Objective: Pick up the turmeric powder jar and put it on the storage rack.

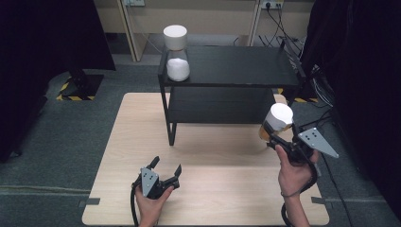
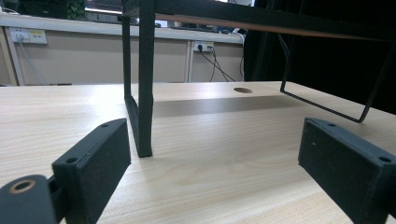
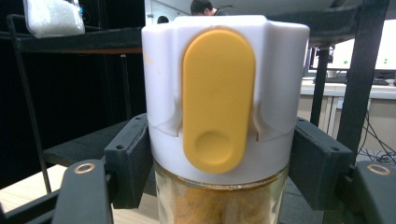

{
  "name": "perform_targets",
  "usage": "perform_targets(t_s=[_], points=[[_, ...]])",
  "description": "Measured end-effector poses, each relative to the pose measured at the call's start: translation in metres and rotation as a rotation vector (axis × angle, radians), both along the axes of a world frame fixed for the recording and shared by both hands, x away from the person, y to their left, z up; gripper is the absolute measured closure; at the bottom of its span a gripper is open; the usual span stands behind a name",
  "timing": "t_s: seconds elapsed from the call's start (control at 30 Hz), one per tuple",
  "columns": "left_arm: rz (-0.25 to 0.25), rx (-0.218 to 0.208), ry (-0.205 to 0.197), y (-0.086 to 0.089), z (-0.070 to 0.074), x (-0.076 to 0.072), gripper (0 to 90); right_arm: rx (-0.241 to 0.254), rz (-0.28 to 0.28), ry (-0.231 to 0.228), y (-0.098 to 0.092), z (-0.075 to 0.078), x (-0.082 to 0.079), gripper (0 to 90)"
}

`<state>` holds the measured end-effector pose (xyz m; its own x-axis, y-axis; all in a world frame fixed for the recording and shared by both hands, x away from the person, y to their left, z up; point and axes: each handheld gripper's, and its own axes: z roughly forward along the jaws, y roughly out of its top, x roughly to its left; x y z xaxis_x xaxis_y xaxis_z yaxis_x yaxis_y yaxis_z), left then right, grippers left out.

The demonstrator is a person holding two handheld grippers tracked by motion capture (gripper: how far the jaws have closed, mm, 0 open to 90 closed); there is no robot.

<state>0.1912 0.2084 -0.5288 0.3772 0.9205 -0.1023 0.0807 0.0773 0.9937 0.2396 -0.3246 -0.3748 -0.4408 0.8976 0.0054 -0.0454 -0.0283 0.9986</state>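
While right gripper point(image 1: 274, 135) pinches the jar point(image 3: 219, 205) at its white lid point(image 3: 224, 93), off the table point(image 1: 213, 156) beside the shelf point(image 1: 227, 66), left gripper point(image 1: 165, 170) rests spread, empty. Glass looks rigid, slick, breakable; lid grip seems firmest, w/ risk of lid loosening.

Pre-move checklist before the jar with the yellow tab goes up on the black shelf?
1. Grip: right tongs clamp the jar just under its white lid, pads on both sides: ok.
2. Jar upright: tilted in the high view: not ok.
3. Lid shut: yellow tab lies flat: ok.
4. Landing spot: top of the black shelf is bare to the right of the white-powder jar: ok.
5. Left tongs open, low on the table, away from the path: ok.
6. Clearance above the shelf edge: cannot tell.
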Motion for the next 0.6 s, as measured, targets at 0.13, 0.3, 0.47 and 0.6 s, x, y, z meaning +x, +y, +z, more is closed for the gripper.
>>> perform_targets(t_s=[0.13, 0.3, 0.47, 0.6], points=[[0.000, -0.002, 0.000, 0.000, 0.000, 0.000, 8.6, 0.001, 0.001, -0.004, -0.001, 0.008, 0.000, 30.5], [0.000, 0.001, -0.001, 0.000, 0.000, 0.000, 8.6, 0.012, -0.008, -0.017, -0.002, 0.020, 0.001, 30.5], [-0.001, 0.005, 0.000, 0.000, 0.000, 0.000, 8.6, 0.015, -0.016, -0.034, -0.003, 0.034, 0.002, 30.5], [0.001, 0.003, 0.000, 0.000, 0.000, 0.000, 8.6, 0.012, -0.015, -0.043, -0.003, 0.045, 0.003, 30.5]])
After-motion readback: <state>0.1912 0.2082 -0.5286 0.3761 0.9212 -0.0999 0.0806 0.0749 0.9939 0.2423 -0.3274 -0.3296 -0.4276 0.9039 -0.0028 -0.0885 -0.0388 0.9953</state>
